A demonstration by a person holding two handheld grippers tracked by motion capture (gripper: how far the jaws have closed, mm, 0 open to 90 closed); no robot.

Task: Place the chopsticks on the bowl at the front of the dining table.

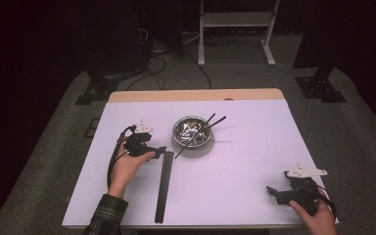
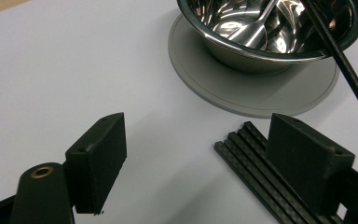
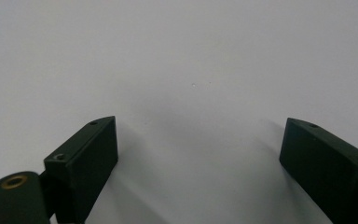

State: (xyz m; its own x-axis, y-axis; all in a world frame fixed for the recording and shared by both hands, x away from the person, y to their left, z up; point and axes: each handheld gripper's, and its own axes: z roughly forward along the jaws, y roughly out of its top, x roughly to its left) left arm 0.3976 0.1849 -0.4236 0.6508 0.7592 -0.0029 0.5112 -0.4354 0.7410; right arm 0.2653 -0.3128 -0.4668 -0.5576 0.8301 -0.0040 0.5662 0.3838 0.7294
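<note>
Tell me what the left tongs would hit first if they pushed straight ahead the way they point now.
Probably the grey round mat under the steel bowl, then the bowl itself. The left tongs stand open over bare table, with the black ribbed strip beside one jaw; depth is uncertain.

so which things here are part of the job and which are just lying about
In the job:
left gripper, open
black strip beside it
bowl
chopsticks in the bowl
spoon in the bowl
grey mat

Lying about:
right gripper, open
white stand
</note>
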